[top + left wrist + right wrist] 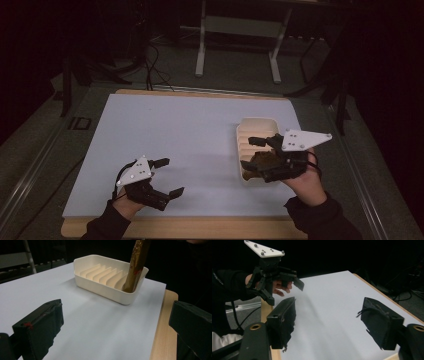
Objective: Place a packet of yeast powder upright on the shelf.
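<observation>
While both spread (empty), left hand-held gripper (pixel 167 176), right hand-held gripper (pixel 252 152) over rack tray (pixel 257 123), brown bar (pixel 135 267) propped inside.

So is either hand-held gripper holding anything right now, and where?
No. Both the left hand-held gripper and right hand-held gripper are open with nothing between their jaws.

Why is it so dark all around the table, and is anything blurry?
High view: light falls on the white table, the room behind stays dim, and the brown thing in the cream tray looks murky. Left gripper view: the close black jaws are soft, the tray sharper. Right gripper view: the background is nearly black, and the left gripper looks slightly smeared.
</observation>
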